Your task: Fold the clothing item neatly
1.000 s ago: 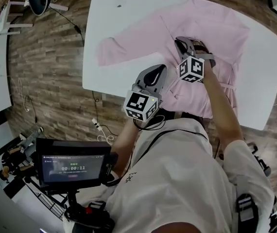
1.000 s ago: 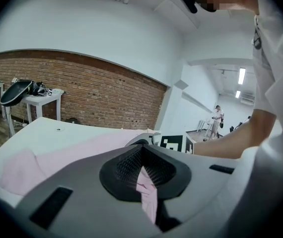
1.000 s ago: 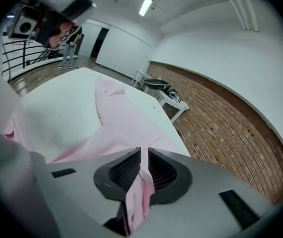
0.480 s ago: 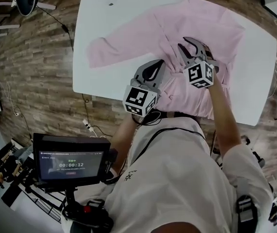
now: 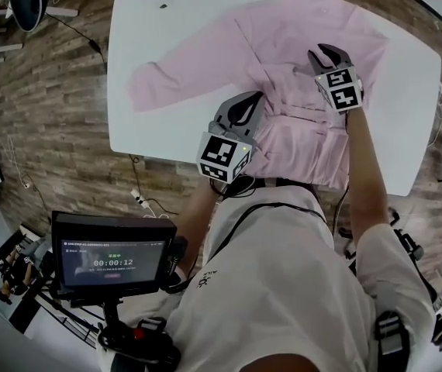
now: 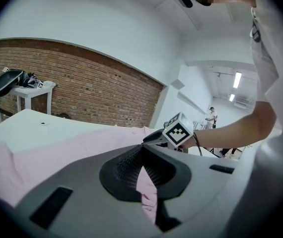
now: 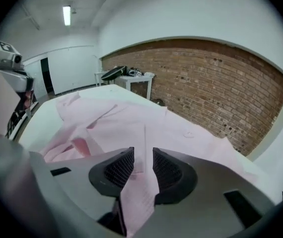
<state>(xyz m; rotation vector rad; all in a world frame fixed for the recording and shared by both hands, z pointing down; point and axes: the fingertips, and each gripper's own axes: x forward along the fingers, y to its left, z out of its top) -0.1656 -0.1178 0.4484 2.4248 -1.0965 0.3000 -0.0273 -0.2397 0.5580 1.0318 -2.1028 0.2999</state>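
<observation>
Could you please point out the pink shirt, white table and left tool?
pink shirt (image 5: 298, 25), head view, its spread body.
white table (image 5: 151, 33), head view, bare left part.
left tool (image 6: 142, 157), left gripper view, between its shut fingertips.

Brightly, evenly lit from overhead strip lights (image 7: 66, 15). Soft, faint shadows in folds of pink shirt (image 5: 283, 60); white table (image 5: 159, 45) near washed out. Sharp in head view, bowed at edges. Heavily fisheyed in both gripper views, black-ringed, slightly soft close to lens.
</observation>
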